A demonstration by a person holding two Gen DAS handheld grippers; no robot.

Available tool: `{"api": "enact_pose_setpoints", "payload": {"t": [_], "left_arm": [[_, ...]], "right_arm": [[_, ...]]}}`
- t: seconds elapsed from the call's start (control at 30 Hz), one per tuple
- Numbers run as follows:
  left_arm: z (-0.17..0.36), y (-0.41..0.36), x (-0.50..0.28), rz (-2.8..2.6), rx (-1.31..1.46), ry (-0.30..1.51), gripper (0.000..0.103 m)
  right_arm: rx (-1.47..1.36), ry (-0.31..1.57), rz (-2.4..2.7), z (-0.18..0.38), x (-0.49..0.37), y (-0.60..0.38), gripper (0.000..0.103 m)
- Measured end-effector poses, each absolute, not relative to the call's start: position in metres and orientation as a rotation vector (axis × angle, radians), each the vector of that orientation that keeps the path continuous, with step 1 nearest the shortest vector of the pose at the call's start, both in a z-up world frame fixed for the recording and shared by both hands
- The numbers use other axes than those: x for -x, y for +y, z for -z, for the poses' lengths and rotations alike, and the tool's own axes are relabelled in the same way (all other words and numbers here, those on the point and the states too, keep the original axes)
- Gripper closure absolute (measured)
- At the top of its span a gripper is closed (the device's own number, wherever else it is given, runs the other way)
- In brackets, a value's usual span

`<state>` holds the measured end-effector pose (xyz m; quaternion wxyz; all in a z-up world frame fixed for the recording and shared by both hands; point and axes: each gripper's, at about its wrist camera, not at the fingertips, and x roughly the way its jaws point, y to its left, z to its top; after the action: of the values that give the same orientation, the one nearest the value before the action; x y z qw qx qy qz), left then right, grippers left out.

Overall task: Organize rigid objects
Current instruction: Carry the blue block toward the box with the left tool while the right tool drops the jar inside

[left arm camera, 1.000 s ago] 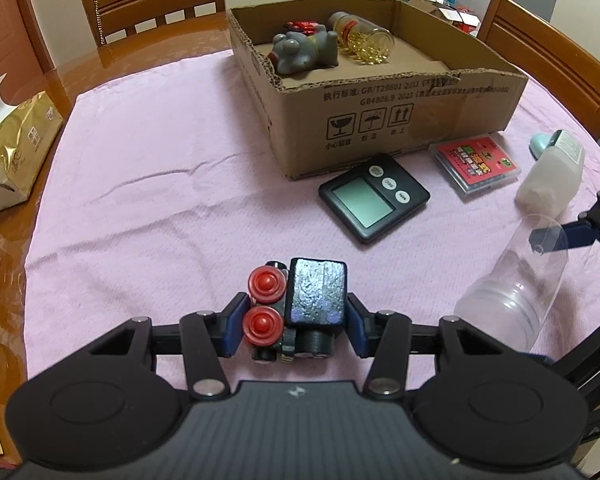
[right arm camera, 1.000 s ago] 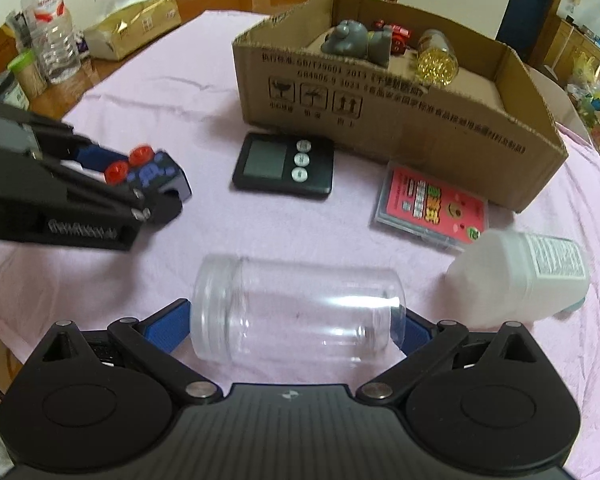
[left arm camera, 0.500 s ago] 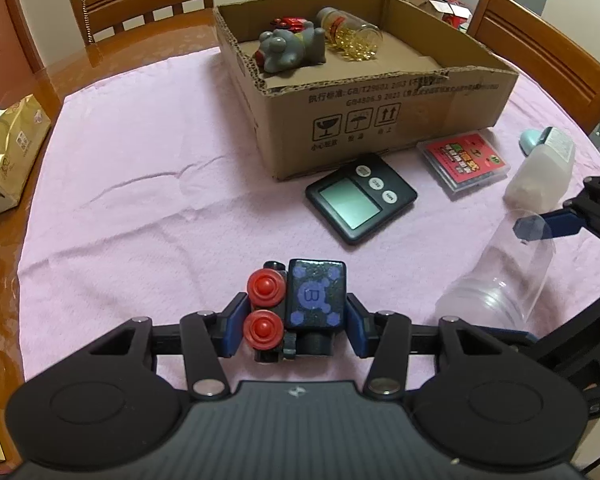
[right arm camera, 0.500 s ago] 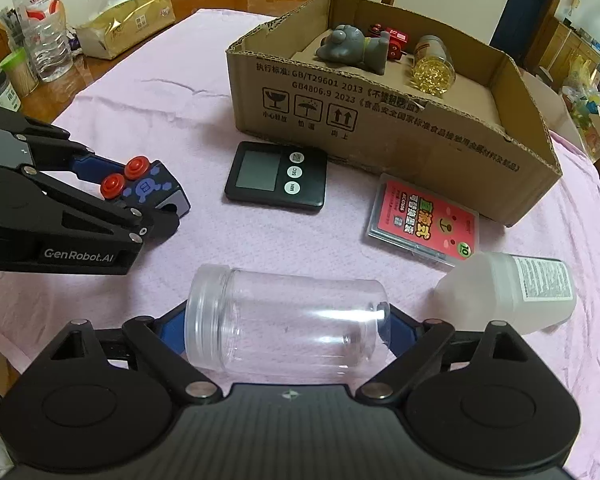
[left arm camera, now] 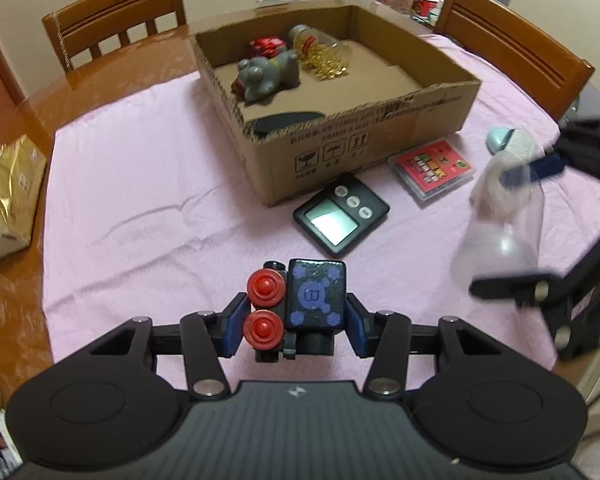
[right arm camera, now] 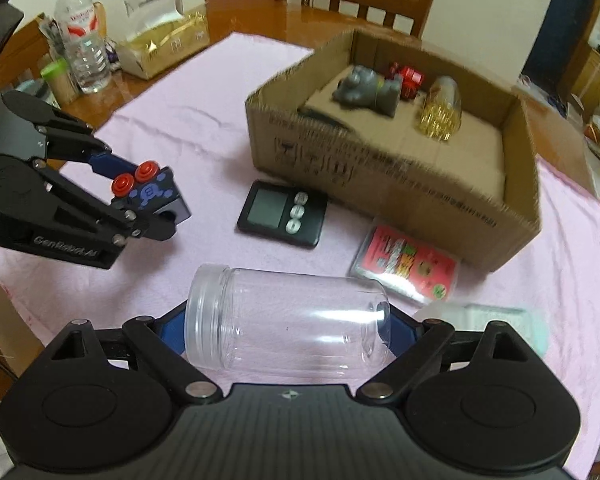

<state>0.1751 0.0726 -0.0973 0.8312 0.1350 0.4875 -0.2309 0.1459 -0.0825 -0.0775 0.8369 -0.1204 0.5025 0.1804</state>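
Note:
My left gripper (left arm camera: 294, 322) is shut on a black toy block with two red knobs (left arm camera: 300, 300) and holds it above the pink cloth; it also shows in the right wrist view (right arm camera: 148, 196). My right gripper (right arm camera: 288, 326) is shut on a clear plastic jar (right arm camera: 288, 320), held sideways in the air; the jar shows blurred in the left wrist view (left arm camera: 500, 232). The cardboard box (left arm camera: 380, 128) stands ahead and holds a grey figure (left arm camera: 266, 74), a red toy (left arm camera: 266, 44) and a jar of yellow capsules (left arm camera: 322, 54).
On the cloth in front of the box lie a black digital timer (left arm camera: 340, 218), a red card case (left arm camera: 432, 168) and a white bottle (right arm camera: 484, 320). A gold bag (left arm camera: 8, 196) lies at the left. Wooden chairs (left arm camera: 116, 24) stand behind the table.
Both grippers have risen and moved toward the box with their objects. The view now looks further down into the box.

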Motion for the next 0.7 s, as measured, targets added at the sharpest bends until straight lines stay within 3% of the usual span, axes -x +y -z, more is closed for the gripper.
{"api": "enact_pose_setpoints", "payload": {"t": [0.37, 0.7], "left_arm": [[0.047, 0.062, -0.187, 0.531, -0.297, 0.975, 0.054], [0.018, 0.039, -0.211, 0.507, -0.283, 0.914, 0.054]], "right_arm": [[0.286, 0.911, -0.375, 0.020, -0.197, -0.123, 0.009], [0.261, 0.897, -0.322, 0.024, -0.266, -0.152, 0.008]]}}
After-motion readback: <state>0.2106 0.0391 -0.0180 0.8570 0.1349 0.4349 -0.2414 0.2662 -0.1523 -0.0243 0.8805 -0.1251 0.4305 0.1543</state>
